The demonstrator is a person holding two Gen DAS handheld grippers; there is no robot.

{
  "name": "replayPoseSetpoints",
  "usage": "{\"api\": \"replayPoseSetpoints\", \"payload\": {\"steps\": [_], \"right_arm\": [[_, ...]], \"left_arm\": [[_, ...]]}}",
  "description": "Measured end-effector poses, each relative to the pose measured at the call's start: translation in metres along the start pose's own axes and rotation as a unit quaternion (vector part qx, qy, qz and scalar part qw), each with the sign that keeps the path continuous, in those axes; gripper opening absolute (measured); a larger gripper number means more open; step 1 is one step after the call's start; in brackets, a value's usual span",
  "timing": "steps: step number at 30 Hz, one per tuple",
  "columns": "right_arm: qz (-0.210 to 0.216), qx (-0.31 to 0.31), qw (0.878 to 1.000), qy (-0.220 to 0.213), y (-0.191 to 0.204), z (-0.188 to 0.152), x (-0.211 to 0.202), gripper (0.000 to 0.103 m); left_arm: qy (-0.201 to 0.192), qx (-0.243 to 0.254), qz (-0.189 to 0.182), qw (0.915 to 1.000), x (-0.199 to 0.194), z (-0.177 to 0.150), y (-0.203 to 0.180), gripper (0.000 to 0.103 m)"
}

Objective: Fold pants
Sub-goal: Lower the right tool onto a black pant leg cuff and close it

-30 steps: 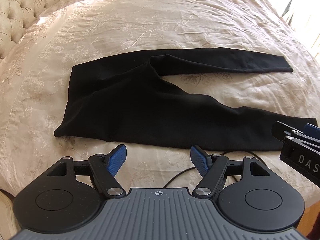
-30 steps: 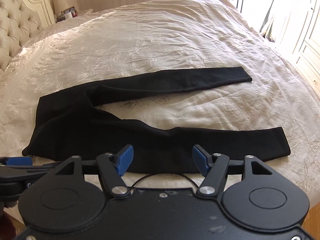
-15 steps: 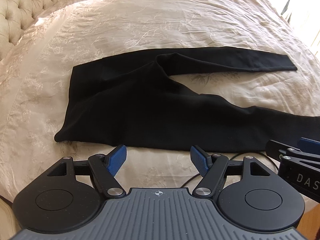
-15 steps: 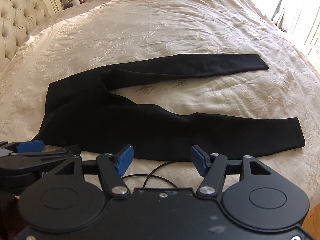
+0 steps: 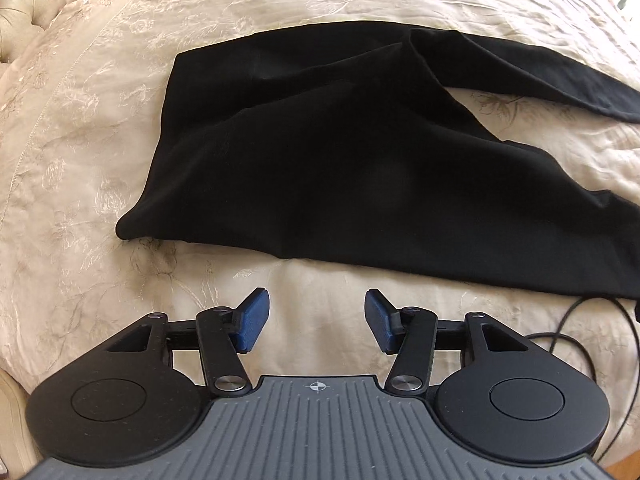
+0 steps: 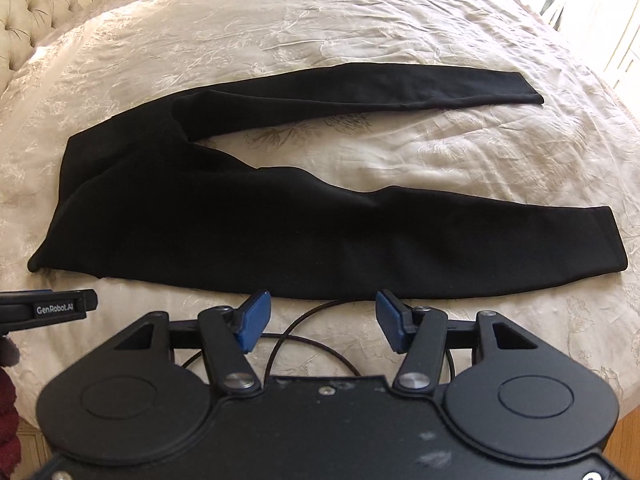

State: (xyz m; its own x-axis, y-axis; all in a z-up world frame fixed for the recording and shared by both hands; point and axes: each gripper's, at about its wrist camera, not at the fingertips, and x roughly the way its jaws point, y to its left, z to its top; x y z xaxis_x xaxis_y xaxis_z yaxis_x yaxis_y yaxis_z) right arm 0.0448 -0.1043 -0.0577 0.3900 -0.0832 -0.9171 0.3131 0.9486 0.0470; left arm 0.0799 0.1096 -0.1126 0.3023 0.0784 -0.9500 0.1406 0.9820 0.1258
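Hovering with fingers spread and empty, the left gripper (image 5: 316, 320) and right gripper (image 6: 322, 320) face the unfolded pants (image 6: 280, 216) on the bed (image 6: 360, 20) (near leg closest), whose edge probably needs pinching next.

Between the left claw (image 5: 316, 320) and the near edge of the pants (image 5: 340, 168) there is a bare strip of bed (image 5: 100, 280), free to pass. A black cable (image 6: 316, 332) lies on the cover under the right claw (image 6: 320, 320), and it stands in the way there.

Cream floral-embroidered bedspread (image 6: 360, 20), wrinkled, covering bed; beige button-tufted headboard (image 6: 28, 4) at 10 o'clock; thin black cable (image 6: 316, 334) looped at 6 o'clock.
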Motion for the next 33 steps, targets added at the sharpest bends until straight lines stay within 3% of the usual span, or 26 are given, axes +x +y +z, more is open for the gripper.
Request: {"api": "replayPoseSetpoints", "payload": {"steps": [11, 23, 27, 33], "right_arm": [[-0.064, 0.08, 0.995, 0.006, -0.064, 0.0, 0.023, 0.054], [-0.125, 0.214, 0.969, 0.014, -0.21, -0.002, 0.054, 0.054], [-0.119, 0.266, 0.956, 0.031, -0.252, -0.006, 0.066, 0.054], [-0.074, 0.328, 0.941, 0.046, -0.294, -0.009, 0.09, 0.054]], "left_arm": [[-0.018, 0.077, -0.013, 0.9968, 0.018, 0.007, -0.061, 0.052], [0.023, 0.075, 0.025, 0.9966, 0.02, -0.01, -0.106, 0.052], [0.023, 0.059, 0.039, 0.9972, 0.013, -0.011, -0.119, 0.052], [0.02, 0.046, 0.059, 0.997, 0.002, -0.013, -0.135, 0.052]]}}
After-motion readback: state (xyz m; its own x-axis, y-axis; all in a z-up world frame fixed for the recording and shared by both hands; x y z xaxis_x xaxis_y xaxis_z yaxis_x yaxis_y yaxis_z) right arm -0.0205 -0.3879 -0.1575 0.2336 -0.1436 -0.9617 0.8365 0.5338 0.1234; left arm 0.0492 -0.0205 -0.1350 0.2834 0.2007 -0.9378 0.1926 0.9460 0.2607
